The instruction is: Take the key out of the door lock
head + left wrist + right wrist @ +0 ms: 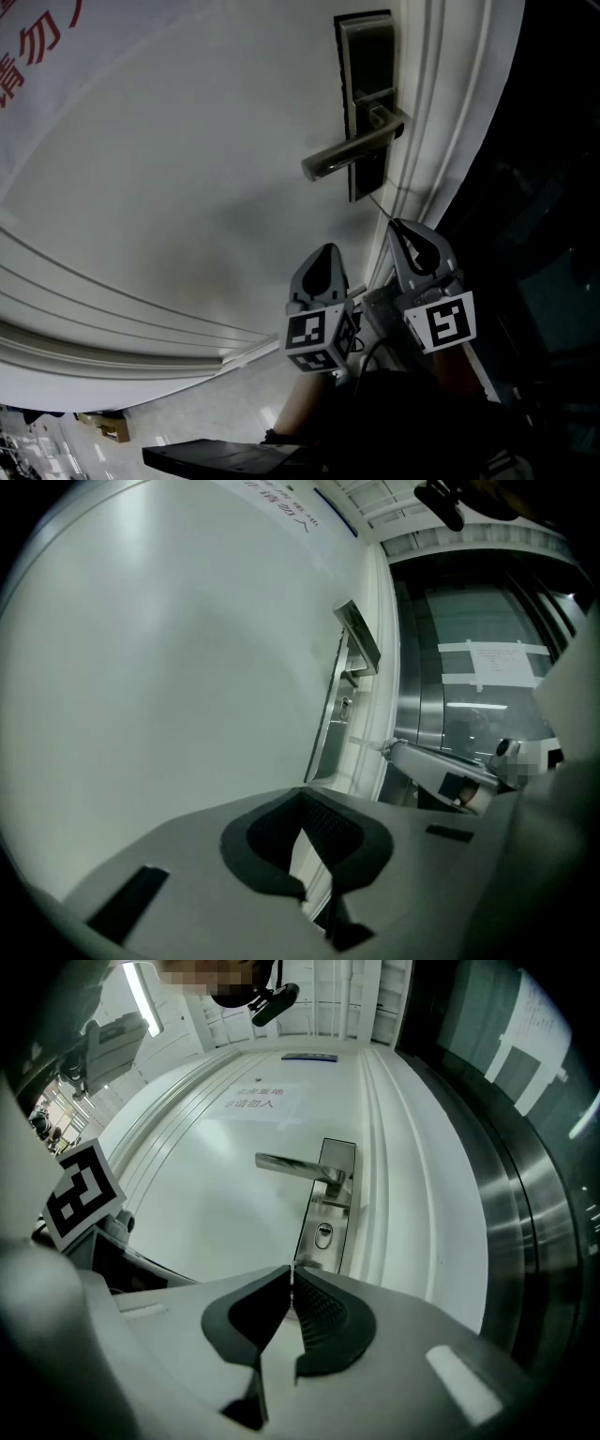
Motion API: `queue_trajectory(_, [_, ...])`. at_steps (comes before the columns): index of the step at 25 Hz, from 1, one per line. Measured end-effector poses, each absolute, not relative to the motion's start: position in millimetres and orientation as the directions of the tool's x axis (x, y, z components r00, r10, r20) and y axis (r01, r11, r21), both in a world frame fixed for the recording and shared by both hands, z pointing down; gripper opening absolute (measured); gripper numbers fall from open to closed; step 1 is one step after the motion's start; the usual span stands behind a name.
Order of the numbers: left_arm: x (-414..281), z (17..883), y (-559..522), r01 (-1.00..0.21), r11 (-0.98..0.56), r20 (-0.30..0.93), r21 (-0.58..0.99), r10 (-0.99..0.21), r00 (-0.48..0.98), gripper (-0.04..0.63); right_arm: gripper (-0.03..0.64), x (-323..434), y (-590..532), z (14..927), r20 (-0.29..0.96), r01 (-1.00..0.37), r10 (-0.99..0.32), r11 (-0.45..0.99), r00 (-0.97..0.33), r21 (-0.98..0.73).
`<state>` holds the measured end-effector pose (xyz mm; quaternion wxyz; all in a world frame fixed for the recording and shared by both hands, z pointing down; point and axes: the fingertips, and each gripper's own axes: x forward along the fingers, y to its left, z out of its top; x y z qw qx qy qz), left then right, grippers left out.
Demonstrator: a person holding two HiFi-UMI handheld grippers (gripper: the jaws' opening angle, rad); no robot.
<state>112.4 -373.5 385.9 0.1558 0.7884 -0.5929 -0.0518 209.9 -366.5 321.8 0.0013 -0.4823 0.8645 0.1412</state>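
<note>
Nearest me, the person's left claw (302,797) is hanging idle at 9 o'clock of the other one, its jaws resting together on nothing. The right claw (292,1281) is squeezing closed on a thin pale metal sliver, seen edge-on between its tips, which I am taking to be the key (292,1269). Beyond it, at about 1 o'clock from those tips and just apart, the oval keyhole (323,1235) in the dark rectangular metal lock plate (339,1155) is looking empty. It is sitting under the silver lever handle (286,1164) on the white panelled door (206,1204). To my eye the withdrawal is nearly done. It is calling for a straight pull back along the keyhole's line, with a firm grip and no twisting.
</note>
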Motion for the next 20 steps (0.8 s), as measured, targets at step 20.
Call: queue_trajectory(20, [113.6,379.9,-372.3,-0.922,-0.275,0.073,0.275,-0.95,0.305,0.0,0.011,212.9,-365.1,317.3,-0.146,-0.838,-0.837,0.484,-0.527,0.253])
